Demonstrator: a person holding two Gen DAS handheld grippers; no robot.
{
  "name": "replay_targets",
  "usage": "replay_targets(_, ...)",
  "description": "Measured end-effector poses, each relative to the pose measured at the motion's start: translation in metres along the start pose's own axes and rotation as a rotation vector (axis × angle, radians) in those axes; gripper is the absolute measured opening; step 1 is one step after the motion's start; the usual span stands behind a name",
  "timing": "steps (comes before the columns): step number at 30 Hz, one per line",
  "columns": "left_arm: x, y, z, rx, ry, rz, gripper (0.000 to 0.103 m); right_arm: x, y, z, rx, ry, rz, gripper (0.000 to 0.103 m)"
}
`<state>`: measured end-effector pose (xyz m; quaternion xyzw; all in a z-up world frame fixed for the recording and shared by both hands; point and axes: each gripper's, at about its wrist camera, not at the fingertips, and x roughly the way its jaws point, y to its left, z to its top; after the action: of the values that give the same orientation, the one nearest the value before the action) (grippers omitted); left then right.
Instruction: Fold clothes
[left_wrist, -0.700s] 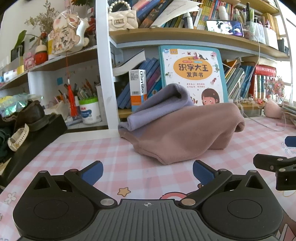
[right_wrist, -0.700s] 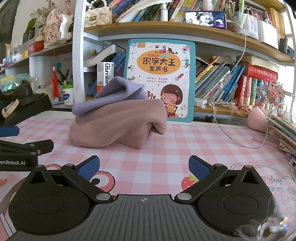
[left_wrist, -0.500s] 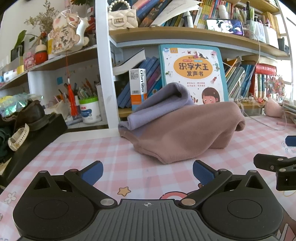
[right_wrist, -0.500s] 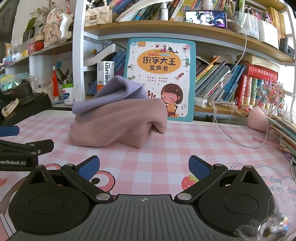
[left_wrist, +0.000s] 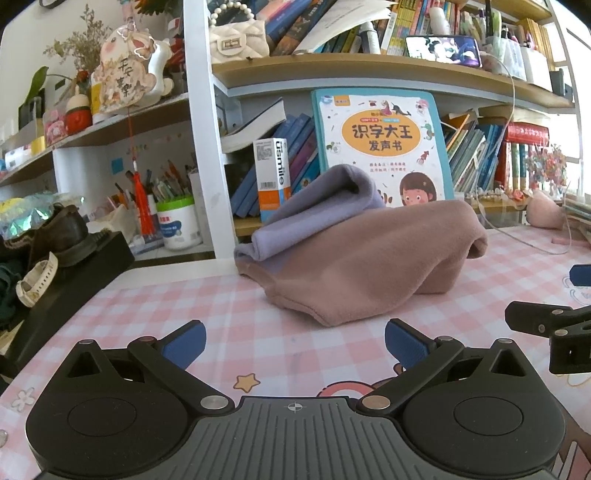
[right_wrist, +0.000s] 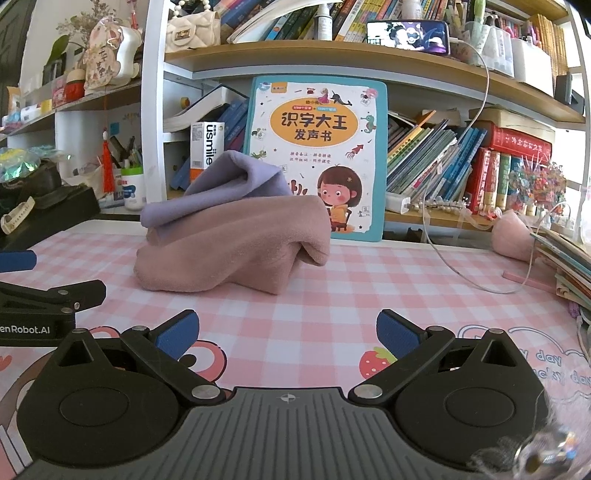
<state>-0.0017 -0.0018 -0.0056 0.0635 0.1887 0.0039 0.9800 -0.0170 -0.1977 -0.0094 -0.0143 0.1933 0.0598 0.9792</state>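
Nothing has moved since the earlier frames: both grippers hover over the pink checked tablecloth (left_wrist: 155, 306), jaws spread wide and empty. Well ahead of the left gripper (left_wrist: 294, 339) and right gripper (right_wrist: 287, 328), the crumpled mauve garment (left_wrist: 369, 258) with the lilac one (left_wrist: 325, 203) atop lies before the children's book (right_wrist: 317, 147). Only the right view shows the white cable (right_wrist: 461, 273) and strawberry print (right_wrist: 373, 362).

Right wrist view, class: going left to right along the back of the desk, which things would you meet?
Black shoe → white pen pot → heap of mauve and purple cloth → children's picture book → leaning row of books → pink face mask.
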Motion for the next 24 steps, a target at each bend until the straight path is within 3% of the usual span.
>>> replay_targets(24,0.0014,0.0004,0.0032,-0.009,0.017,-0.01,0.103,-0.0003,0.0,0.0017,-0.004,0.004,0.009,0.103)
